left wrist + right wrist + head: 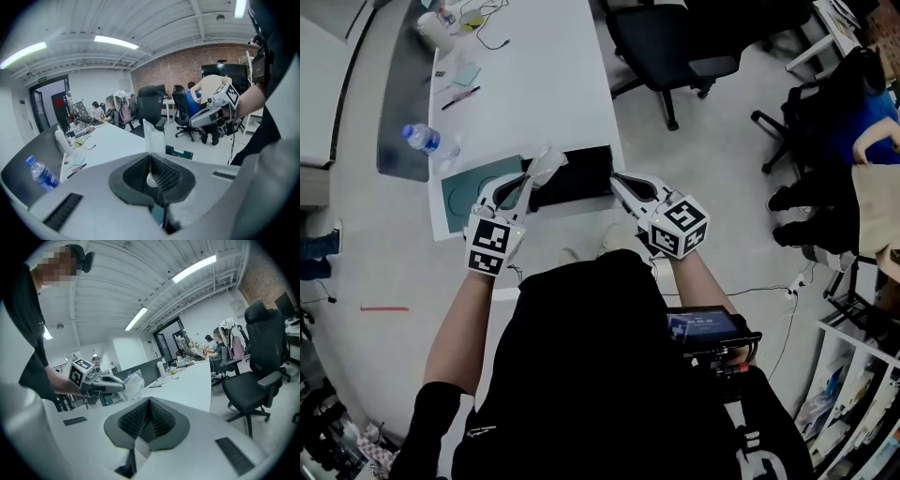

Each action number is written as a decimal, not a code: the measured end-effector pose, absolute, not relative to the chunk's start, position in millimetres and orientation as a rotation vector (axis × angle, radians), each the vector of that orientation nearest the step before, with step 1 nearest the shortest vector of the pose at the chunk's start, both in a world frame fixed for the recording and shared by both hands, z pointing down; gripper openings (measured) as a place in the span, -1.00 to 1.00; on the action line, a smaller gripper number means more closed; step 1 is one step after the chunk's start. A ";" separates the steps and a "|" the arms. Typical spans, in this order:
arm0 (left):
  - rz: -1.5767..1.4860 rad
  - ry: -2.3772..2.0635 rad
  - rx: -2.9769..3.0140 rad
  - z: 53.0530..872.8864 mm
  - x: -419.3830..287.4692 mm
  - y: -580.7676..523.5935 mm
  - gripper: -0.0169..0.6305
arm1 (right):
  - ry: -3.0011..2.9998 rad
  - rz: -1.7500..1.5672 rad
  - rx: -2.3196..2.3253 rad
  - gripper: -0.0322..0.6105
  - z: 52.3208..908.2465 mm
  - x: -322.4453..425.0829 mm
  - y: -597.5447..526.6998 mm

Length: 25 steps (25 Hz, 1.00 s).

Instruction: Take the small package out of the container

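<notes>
Right claw (150,401) closed, empty: own view

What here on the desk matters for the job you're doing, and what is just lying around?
In use: small package, pinched by the left gripper; black container; right gripper, shut and empty.
Lying about: water bottle; pen; white bottle; office chair.

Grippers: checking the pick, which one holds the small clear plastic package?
The left gripper: its fingers pinch the small clear plastic package; the right gripper is shut with nothing between its fingers.
</notes>
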<state>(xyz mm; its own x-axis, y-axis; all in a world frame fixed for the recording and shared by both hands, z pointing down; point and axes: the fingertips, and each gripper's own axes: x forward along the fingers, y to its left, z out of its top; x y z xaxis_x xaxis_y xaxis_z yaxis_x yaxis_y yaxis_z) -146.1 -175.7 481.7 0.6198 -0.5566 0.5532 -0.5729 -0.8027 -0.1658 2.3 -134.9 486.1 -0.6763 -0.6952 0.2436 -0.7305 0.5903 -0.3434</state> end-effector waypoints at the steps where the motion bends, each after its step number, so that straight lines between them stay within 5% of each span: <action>1: 0.918 -0.991 2.799 479.7 -151.3 -174.9 -0.91 | -2.725 0.640 1.227 -0.82 484.5 0.8 -134.8; 25: 0.650 -1.235 2.574 500.0 -282.0 -110.9 -0.91 | -2.730 0.592 1.262 -0.82 479.2 -46.1 -98.3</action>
